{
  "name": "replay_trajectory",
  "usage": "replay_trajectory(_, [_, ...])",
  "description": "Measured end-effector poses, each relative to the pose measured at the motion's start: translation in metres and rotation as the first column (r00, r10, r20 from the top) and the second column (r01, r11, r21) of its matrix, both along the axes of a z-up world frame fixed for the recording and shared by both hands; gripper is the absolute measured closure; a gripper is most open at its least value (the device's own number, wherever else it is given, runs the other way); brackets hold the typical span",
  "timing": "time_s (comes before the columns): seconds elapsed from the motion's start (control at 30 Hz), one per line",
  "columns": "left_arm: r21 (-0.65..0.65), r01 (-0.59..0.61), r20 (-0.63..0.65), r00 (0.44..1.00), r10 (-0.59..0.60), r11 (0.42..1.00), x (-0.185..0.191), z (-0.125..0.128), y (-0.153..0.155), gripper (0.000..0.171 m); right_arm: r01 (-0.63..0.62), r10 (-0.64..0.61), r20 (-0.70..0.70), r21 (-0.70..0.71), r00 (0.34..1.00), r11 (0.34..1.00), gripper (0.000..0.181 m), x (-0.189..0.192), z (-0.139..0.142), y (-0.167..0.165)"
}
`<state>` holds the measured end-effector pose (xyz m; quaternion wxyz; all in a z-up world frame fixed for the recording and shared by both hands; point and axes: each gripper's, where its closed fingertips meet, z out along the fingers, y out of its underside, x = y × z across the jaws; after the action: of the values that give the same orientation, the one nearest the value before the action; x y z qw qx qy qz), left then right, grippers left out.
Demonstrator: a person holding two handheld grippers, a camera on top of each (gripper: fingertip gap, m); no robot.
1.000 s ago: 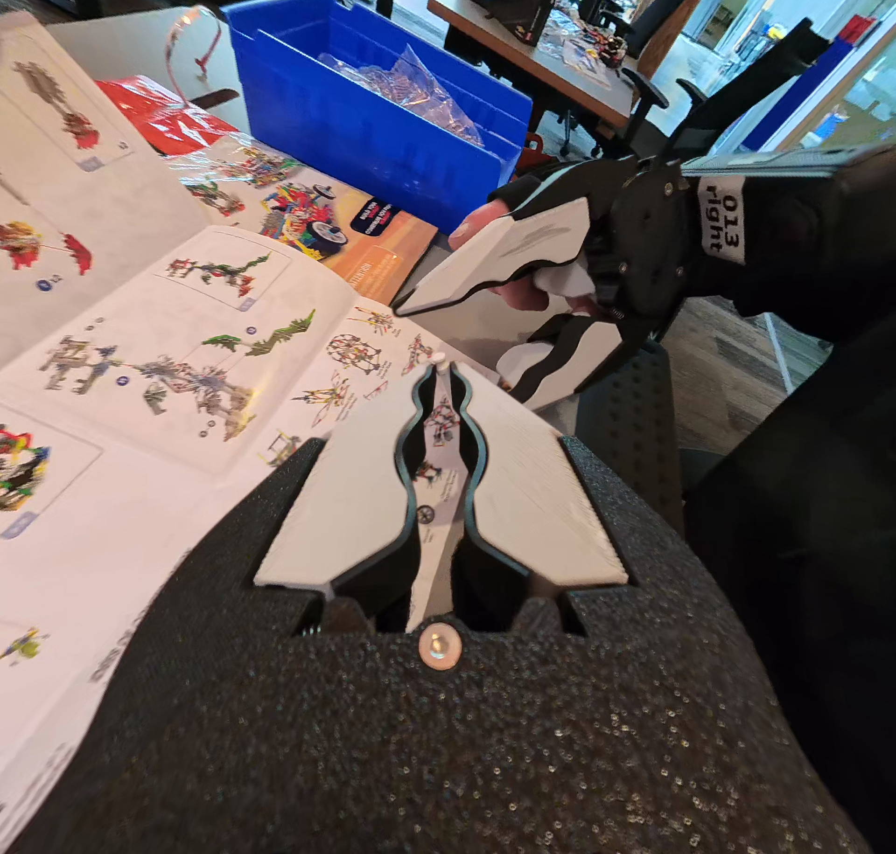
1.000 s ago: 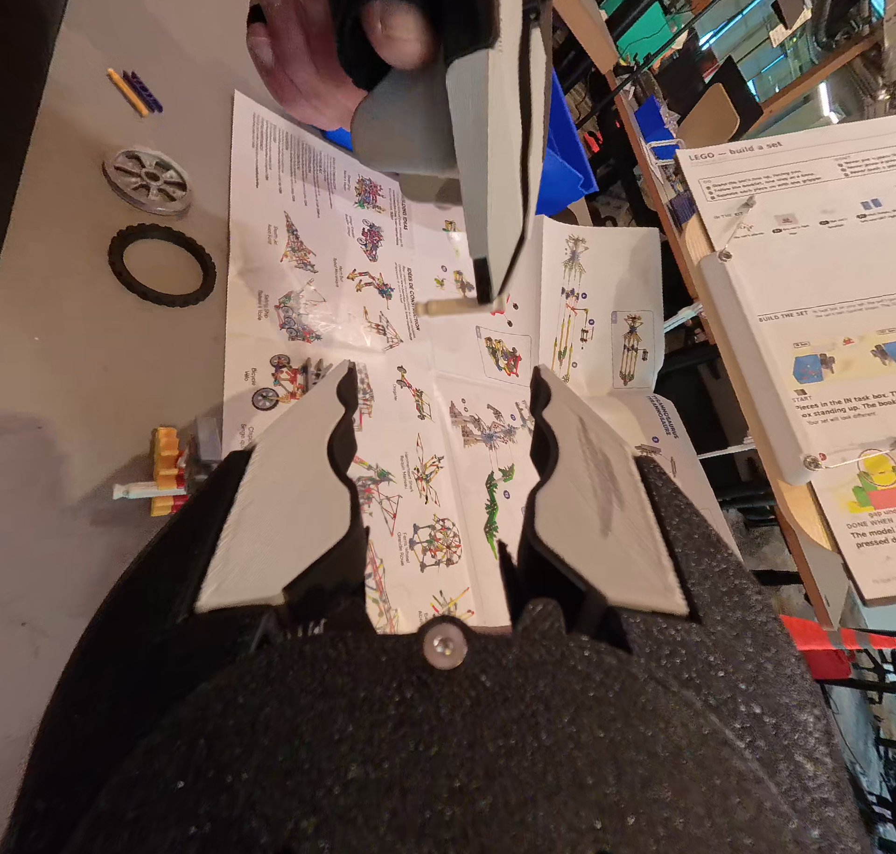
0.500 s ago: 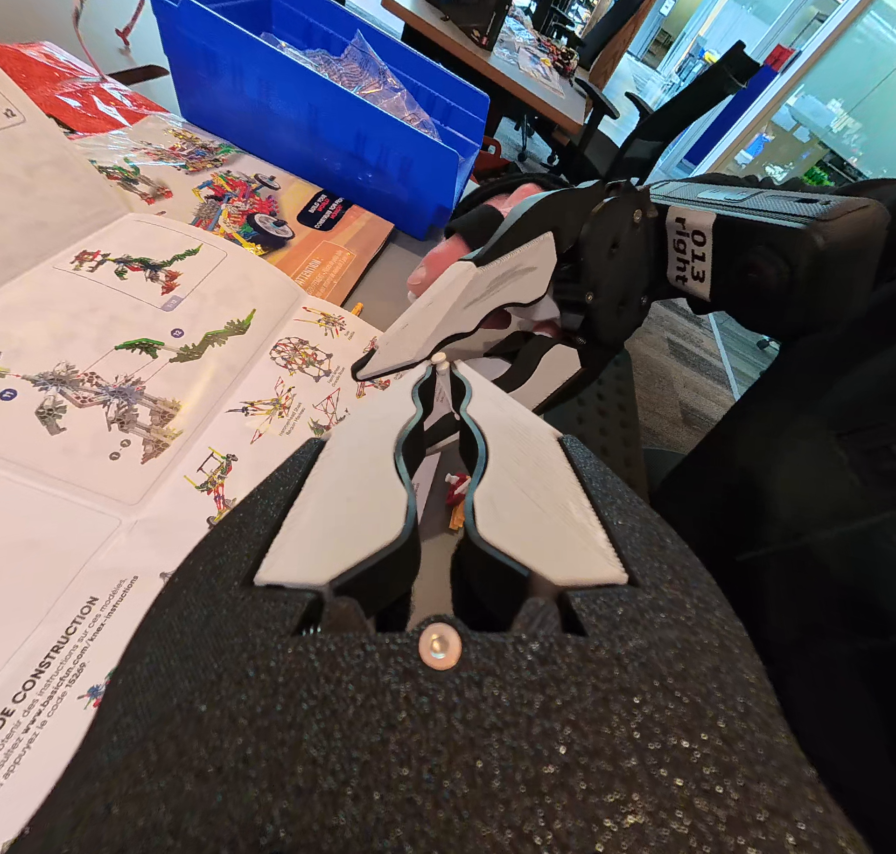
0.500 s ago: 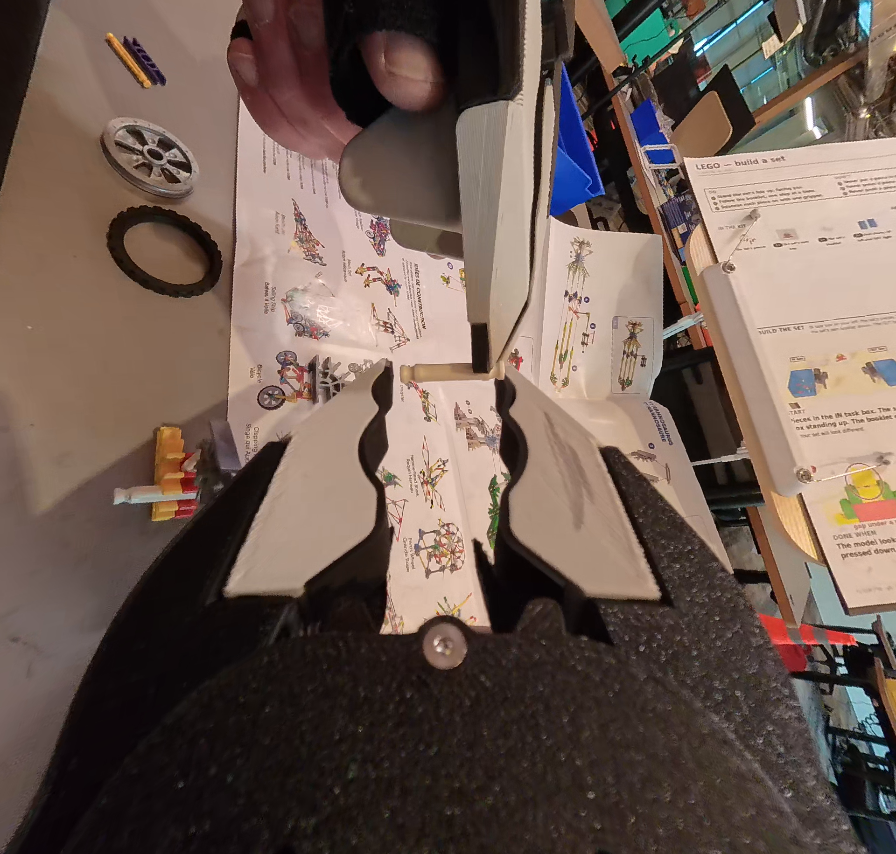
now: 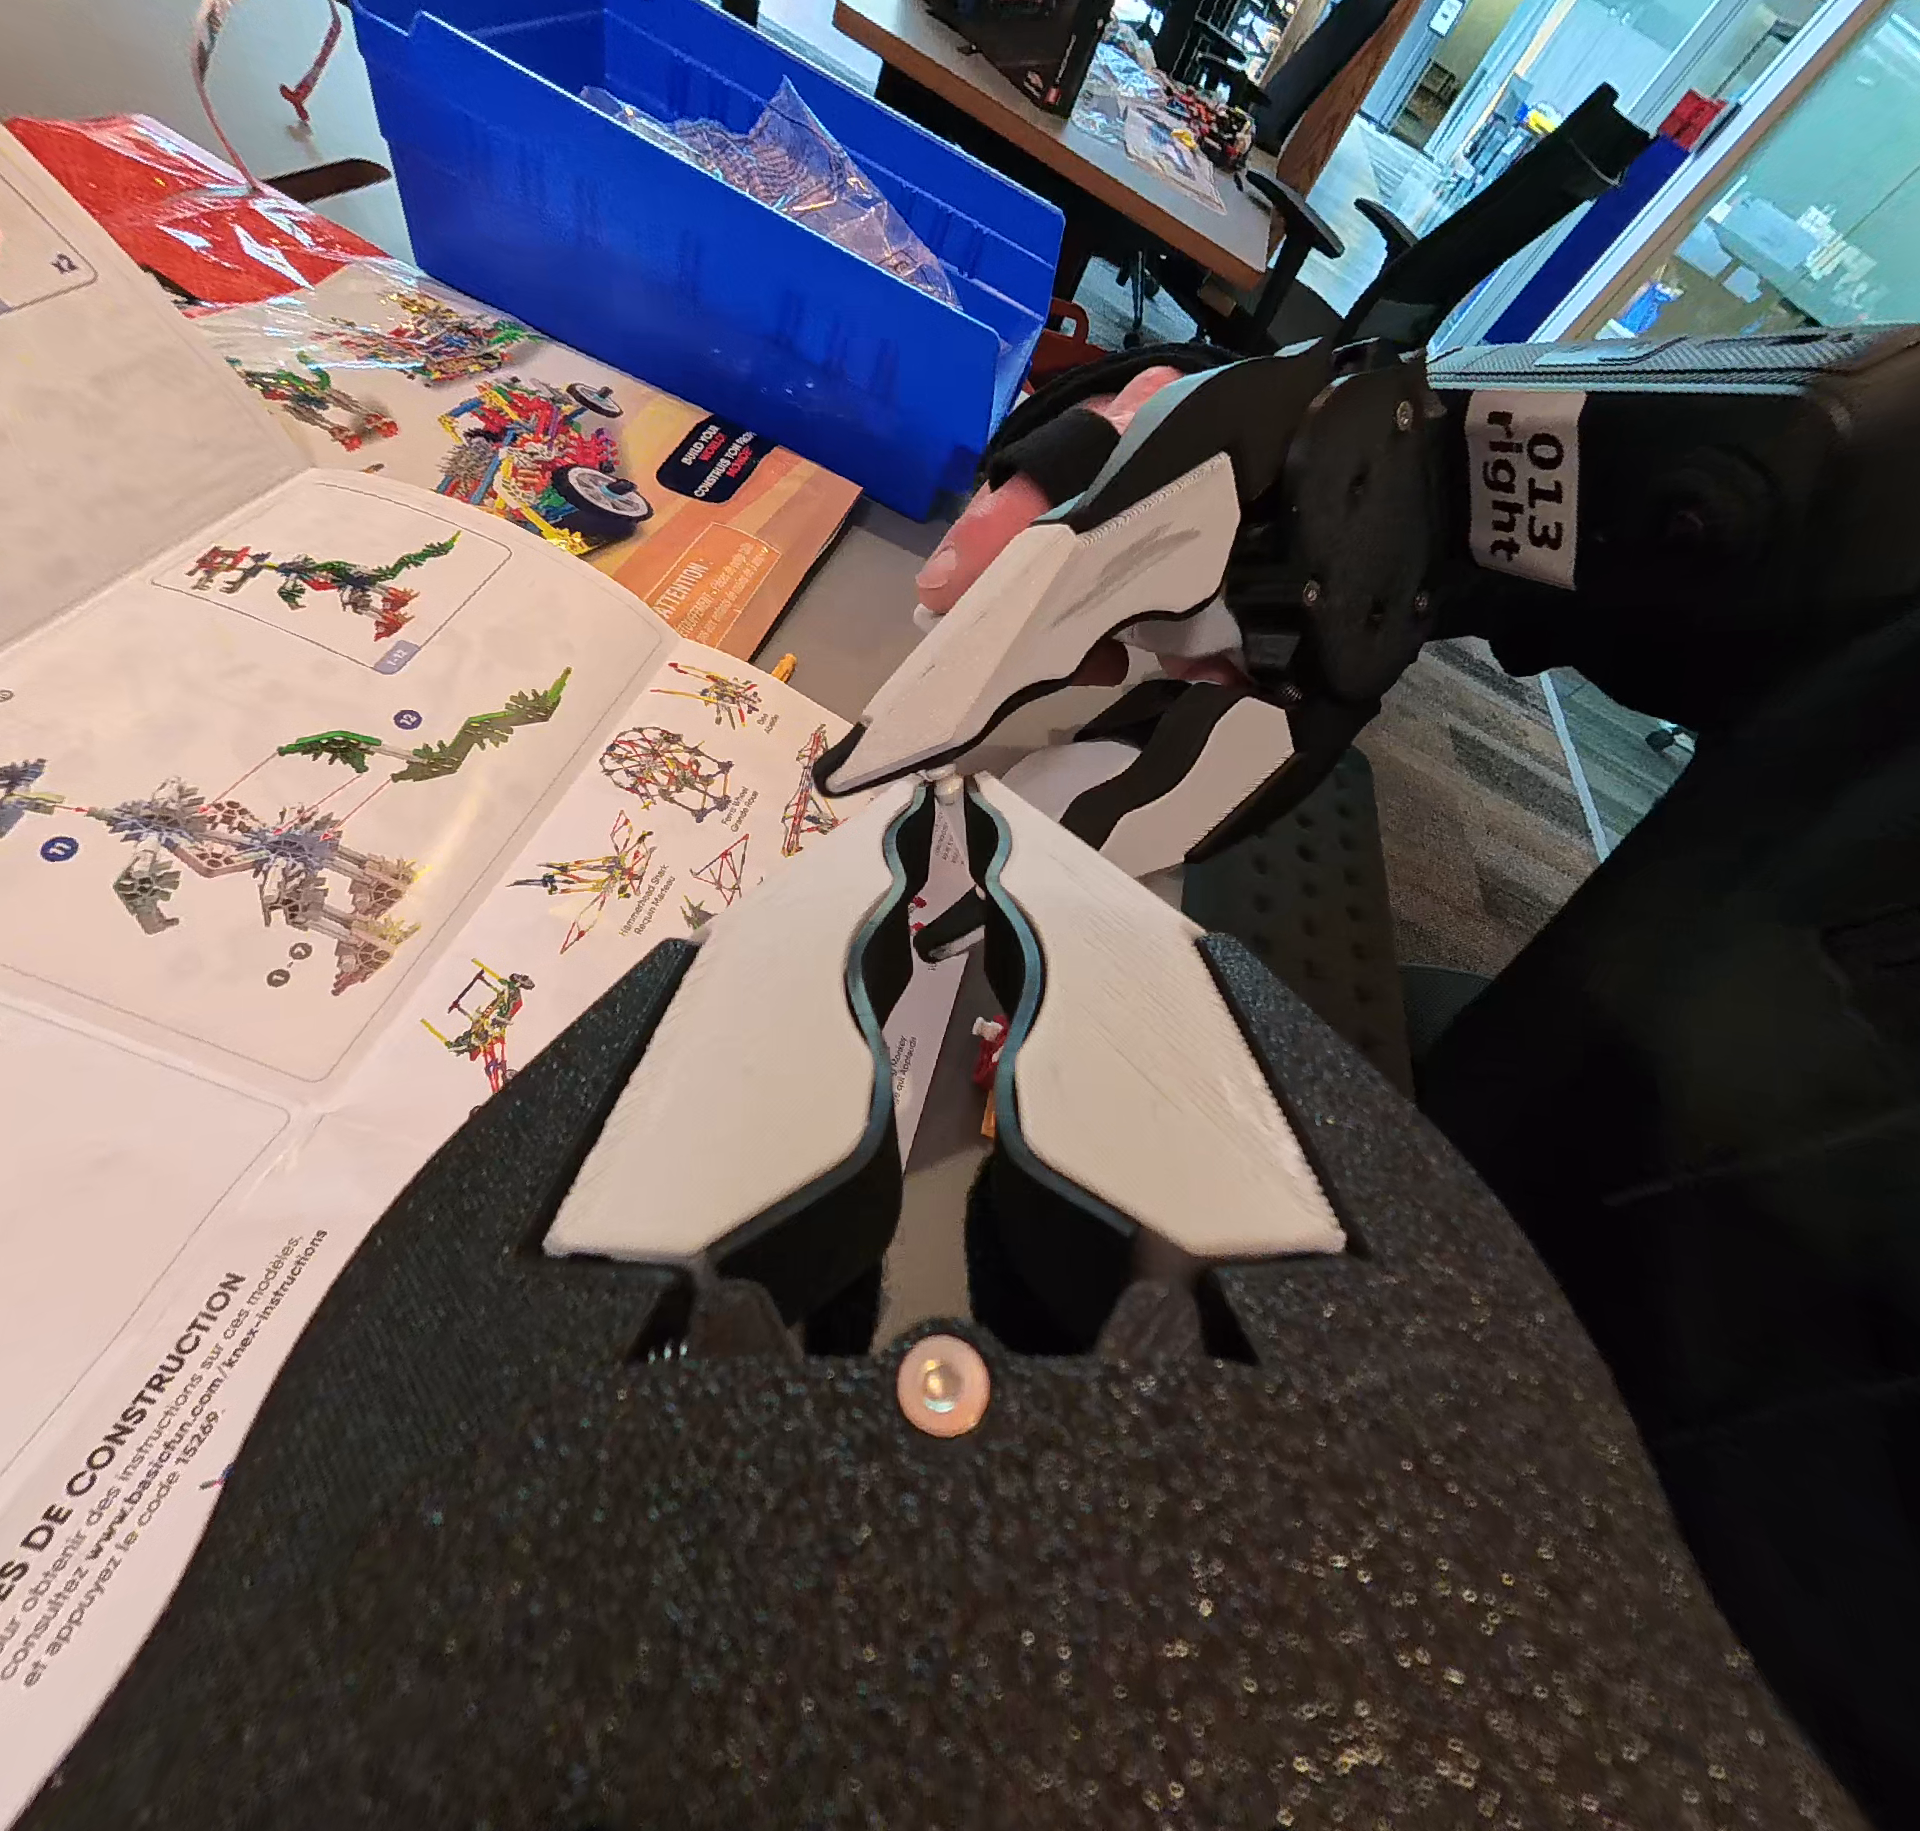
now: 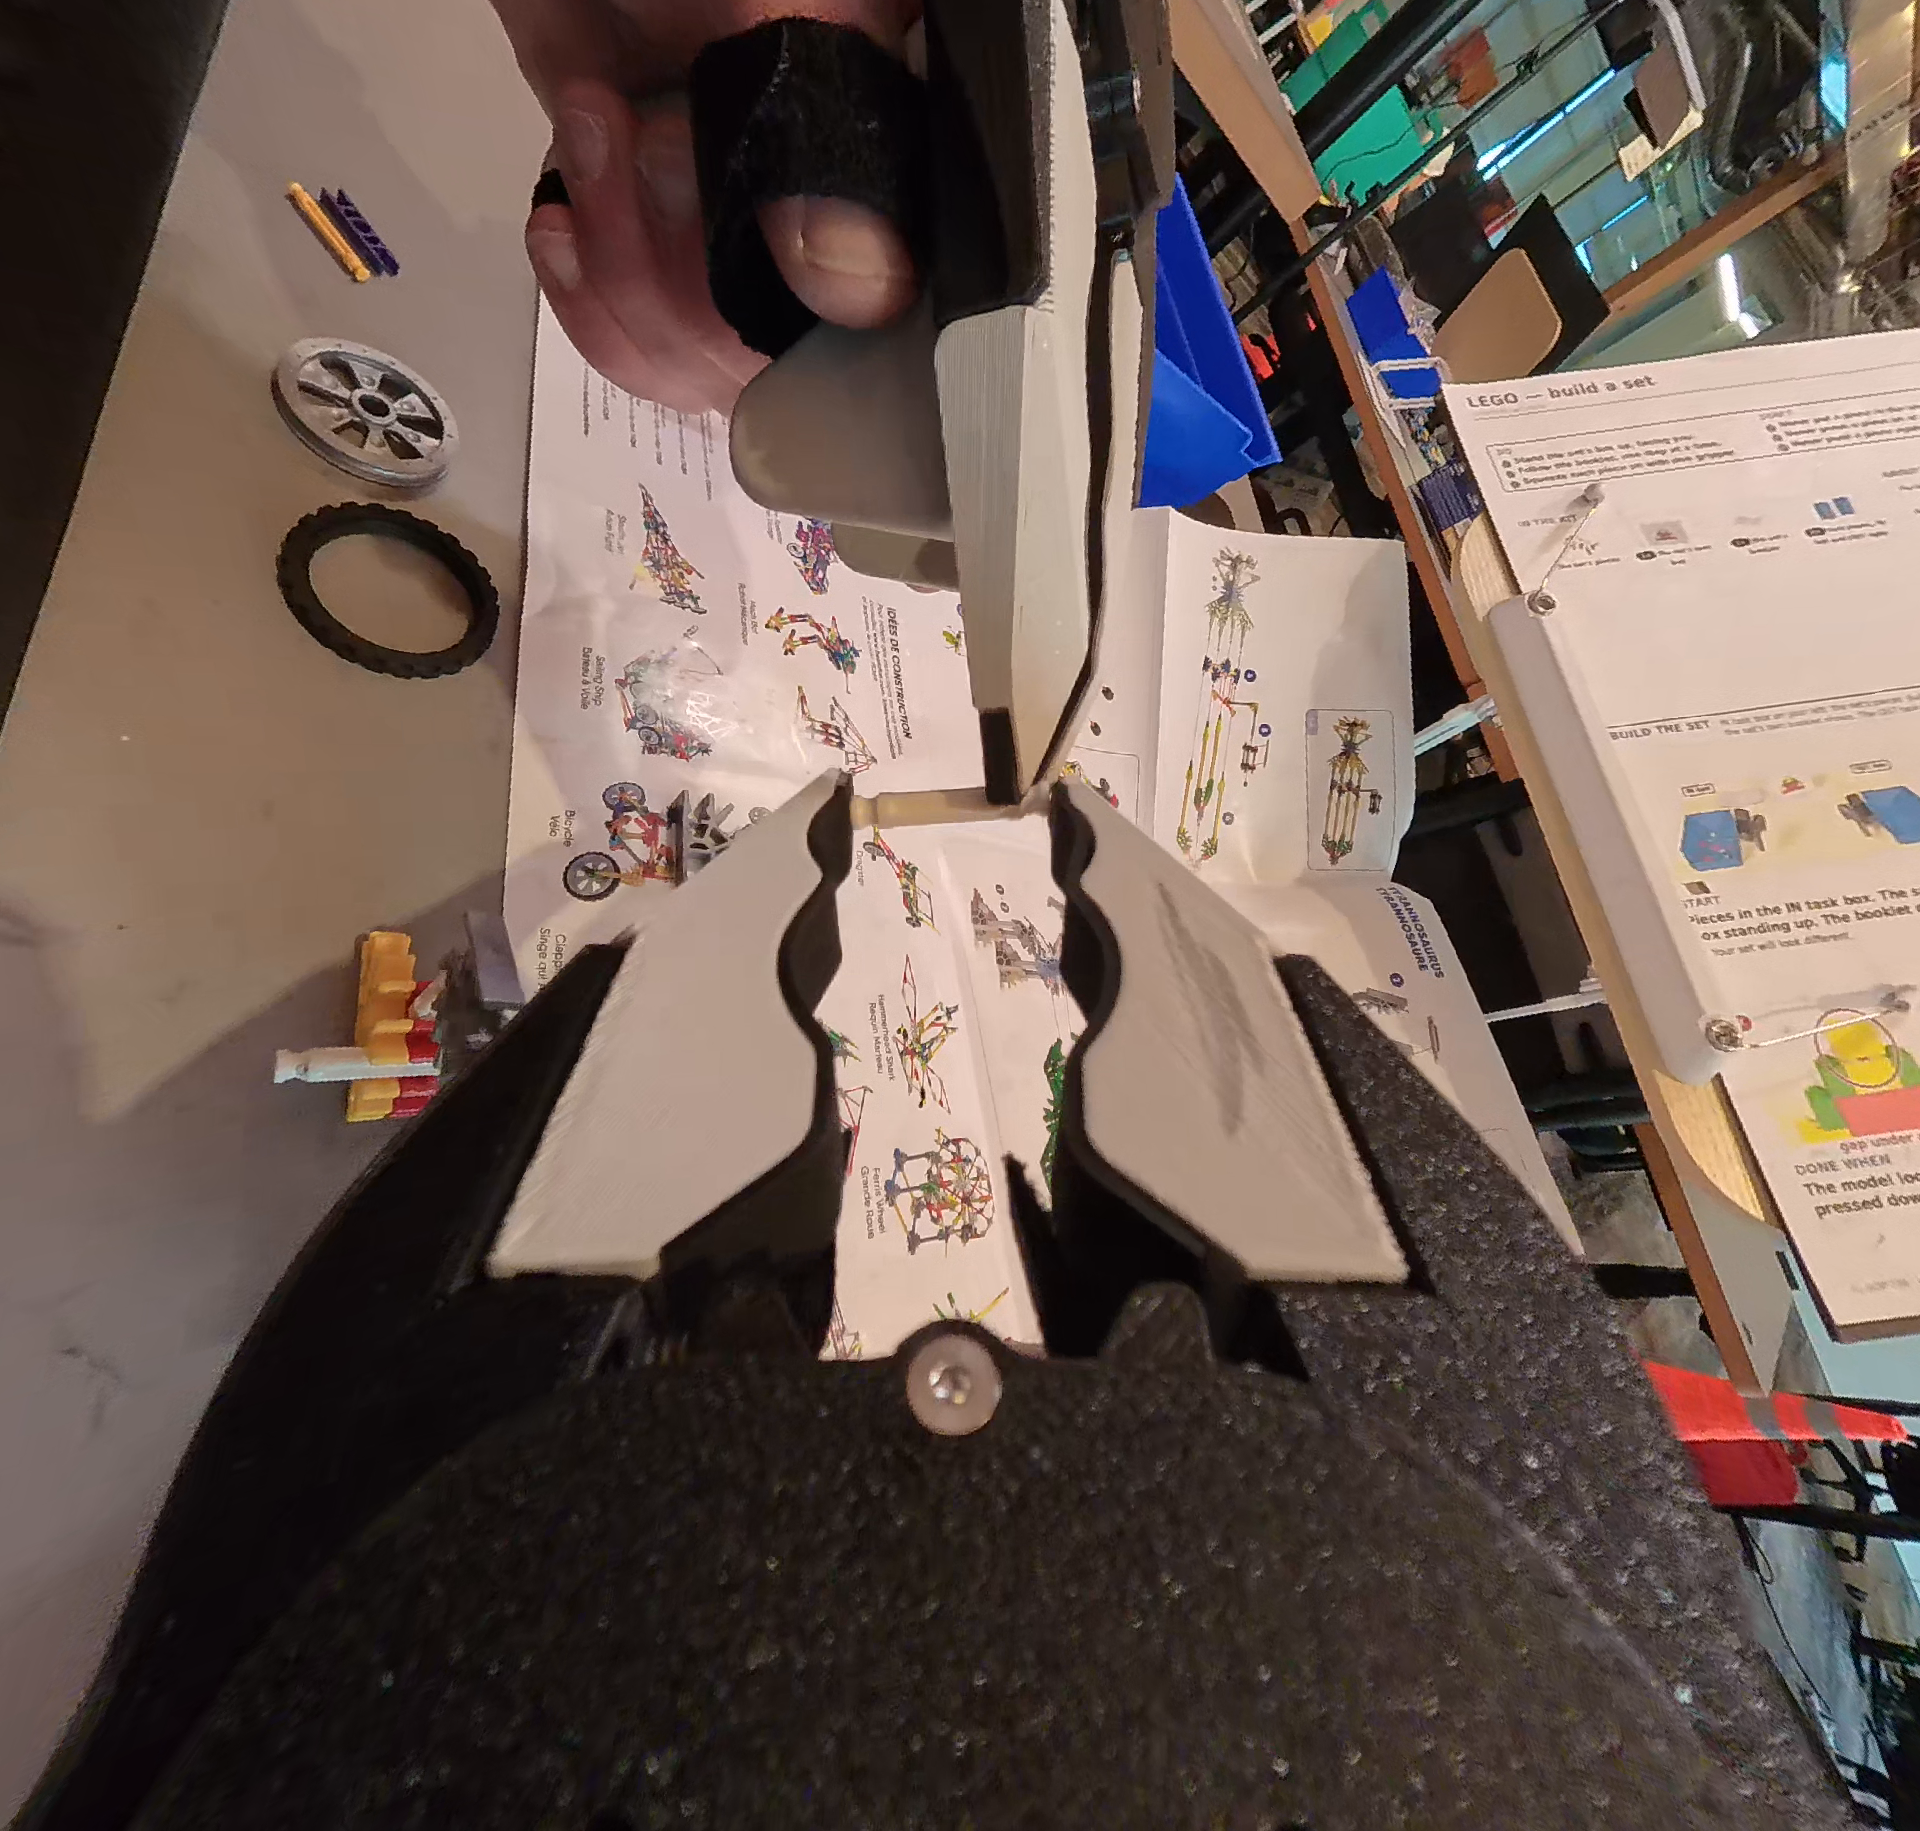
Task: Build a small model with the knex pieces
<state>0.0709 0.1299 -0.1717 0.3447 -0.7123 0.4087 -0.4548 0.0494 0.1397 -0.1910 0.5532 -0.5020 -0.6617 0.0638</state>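
My left gripper (image 5: 943,794) is shut on a small white rod (image 5: 943,782) at its very fingertips. In the right wrist view the left gripper (image 6: 1013,773) comes down from above, with a person's hand (image 6: 665,254) behind it, and holds the rod (image 6: 914,810) level above the open instruction sheet (image 6: 727,638). My right gripper (image 6: 951,805) has a fingertip at each end of the rod and appears to pinch it lengthwise. In the left wrist view its upper finger (image 5: 1039,618) crosses just over my left fingertips.
A blue bin (image 5: 675,254) holding a clear bag stands beyond the sheet (image 5: 312,742), beside a red bag (image 5: 177,212). A grey wheel hub (image 6: 364,415), a black tyre (image 6: 384,581), a yellow-red small assembly (image 6: 390,1043) and thin yellow and purple pieces (image 6: 343,233) lie on the table. A printed board (image 6: 1714,742) stands at right. Left and right tips are no more than a few centimetres apart.
The two grippers have come together. My right gripper's fingers have narrowed from wide open until its tips meet the ends of the rod held by the left gripper.
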Motion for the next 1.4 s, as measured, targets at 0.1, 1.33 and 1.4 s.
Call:
replay_trajectory(0.1, [0.001, -0.004, 0.002, 1.0, 0.004, 1.0, 0.0, 0.0, 0.001, 0.167, -0.001, 0.001, -0.004, -0.009, 1.0, 1.0, 0.144, 0.001, 0.0, 0.0])
replay_trajectory(1.33, [0.223, -0.017, -0.244, 0.967, 0.073, 0.975, -0.034, -0.019, 0.027, 0.139, 0.043, 0.045, 0.263, -0.32, 0.964, 0.946, 0.146, 0.042, -0.057, 0.013])
replay_trajectory(1.4, [0.242, 0.003, -0.306, 0.949, 0.073, 0.97, -0.045, -0.021, 0.029, 0.139, 0.044, 0.065, 0.288, -0.356, 0.956, 0.934, 0.146, 0.045, -0.067, 0.011])
